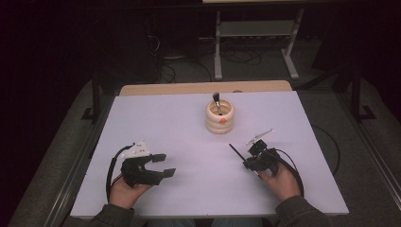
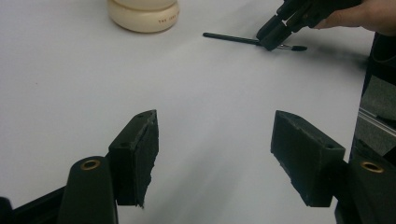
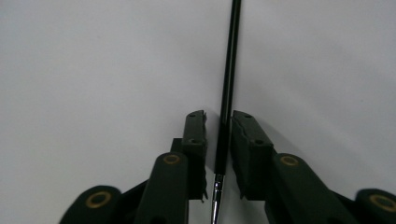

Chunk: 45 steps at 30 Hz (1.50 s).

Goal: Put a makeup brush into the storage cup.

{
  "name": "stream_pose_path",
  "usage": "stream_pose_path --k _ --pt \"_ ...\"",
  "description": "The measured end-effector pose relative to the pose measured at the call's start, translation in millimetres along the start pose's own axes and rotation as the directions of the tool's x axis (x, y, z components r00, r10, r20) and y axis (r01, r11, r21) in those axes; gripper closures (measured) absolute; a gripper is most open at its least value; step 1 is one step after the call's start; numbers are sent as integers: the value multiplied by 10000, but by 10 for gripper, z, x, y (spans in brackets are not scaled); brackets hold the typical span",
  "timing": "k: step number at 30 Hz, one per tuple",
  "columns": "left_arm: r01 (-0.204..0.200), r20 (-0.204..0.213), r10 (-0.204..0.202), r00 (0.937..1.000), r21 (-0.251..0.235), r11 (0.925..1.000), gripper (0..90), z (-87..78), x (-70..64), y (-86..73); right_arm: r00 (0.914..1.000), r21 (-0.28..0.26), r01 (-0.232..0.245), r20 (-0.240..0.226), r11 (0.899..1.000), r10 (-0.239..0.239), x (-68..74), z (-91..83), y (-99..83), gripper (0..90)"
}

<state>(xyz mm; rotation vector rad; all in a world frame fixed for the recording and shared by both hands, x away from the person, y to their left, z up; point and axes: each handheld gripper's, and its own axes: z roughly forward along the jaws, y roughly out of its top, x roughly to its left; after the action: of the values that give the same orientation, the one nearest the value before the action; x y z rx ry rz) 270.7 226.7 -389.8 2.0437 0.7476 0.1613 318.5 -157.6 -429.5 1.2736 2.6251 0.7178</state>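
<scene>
From the high view, a white-topped table (image 1: pixel 189 142) with a wooden far edge carries a cream, ribbed, round holder (image 1: pixel 220 117) with an orange dot on its near side. Inside it stands one dark-handled brush with a silver ferrule (image 1: pixel 216 100), leaning a little to the left. Near the person's left hand, the left hand-held gripper (image 1: pixel 163 165) rests on the table with its jaws spread wide and nothing between them. To the right, the right hand-held gripper (image 1: pixel 246 161) is down at the table surface, and a thin black makeup brush (image 1: pixel 235 151) pokes out from it toward the holder.

In the left gripper view, the left hand-held gripper (image 2: pixel 215 158) shows its jaws far apart over bare table. Farther off, the right hand-held gripper (image 2: pixel 273 37) sits across the thin black makeup brush (image 2: pixel 229 38), which lies flat on the table. The cream holder (image 2: pixel 142 16) bears small dark lettering near its base, too small to read.

In the right gripper view, the right hand-held gripper (image 3: pixel 219 140) has its jaws narrowed around the thin black makeup brush (image 3: pixel 229 84), with a slim gap visible on the left side; the handle runs straight ahead over the white table (image 3: pixel 93 70).
</scene>
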Motion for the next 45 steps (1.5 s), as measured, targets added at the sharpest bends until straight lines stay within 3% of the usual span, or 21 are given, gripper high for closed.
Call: stream_pose_path --k 9,21,35,45 --pt "-126 22 126 9999 2 9999 318 11 -13 11 9980 513 -35 630 9987 3 93 25 76 830" --pt "-163 -3 163 9999 -40 9999 319 7 -18 15 9993 762 -30 381 9971 0 70 29 114 849" --pt "-91 26 91 10000 -90 9999 319 -1 -1 12 9962 351 -413 -749 9985 438 -58 -49 118 850" --pt "-254 153 254 9996 -20 9997 319 16 -11 26 9919 -247 -289 -1242 9993 256 -68 -242 129 849"
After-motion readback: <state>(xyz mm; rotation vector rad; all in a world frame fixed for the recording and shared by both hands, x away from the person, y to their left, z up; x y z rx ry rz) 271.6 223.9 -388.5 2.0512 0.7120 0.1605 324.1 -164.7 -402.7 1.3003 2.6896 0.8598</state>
